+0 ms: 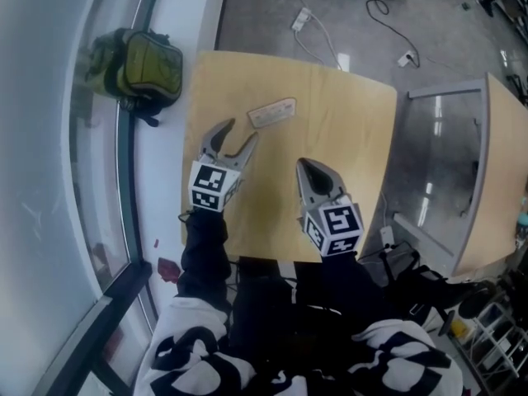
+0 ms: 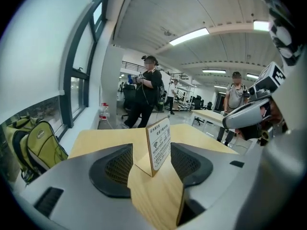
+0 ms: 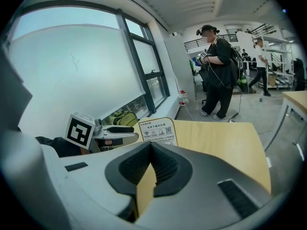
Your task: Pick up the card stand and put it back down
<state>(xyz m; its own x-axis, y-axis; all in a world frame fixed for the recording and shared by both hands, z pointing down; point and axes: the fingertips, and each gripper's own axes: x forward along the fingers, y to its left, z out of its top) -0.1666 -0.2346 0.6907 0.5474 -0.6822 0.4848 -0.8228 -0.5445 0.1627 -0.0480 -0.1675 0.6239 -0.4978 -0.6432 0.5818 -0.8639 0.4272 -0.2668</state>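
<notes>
Your left tool [image 1: 239, 133] is released. Its jaws are spread with only bare surface [image 1: 355, 139] between them. The card stand [image 1: 271, 113] stands upright on the surface just beyond the jaw tips, untouched. In the left gripper view it lines up with the gap, its printed face turned toward the right-hand jaw. Your right tool [image 1: 304, 167] is clenched on nothing and hangs over the surface nearer you, apart from the stand.

The approach looks like the main risk. The stand is a thin, light panel, so if one jaw tip meets it before the other, it will likely tip over or skid toward the far edge. Closing high on the panel or off-centre could let it swing or slip when lifted. If it is set down tilted, it may fall flat.
</notes>
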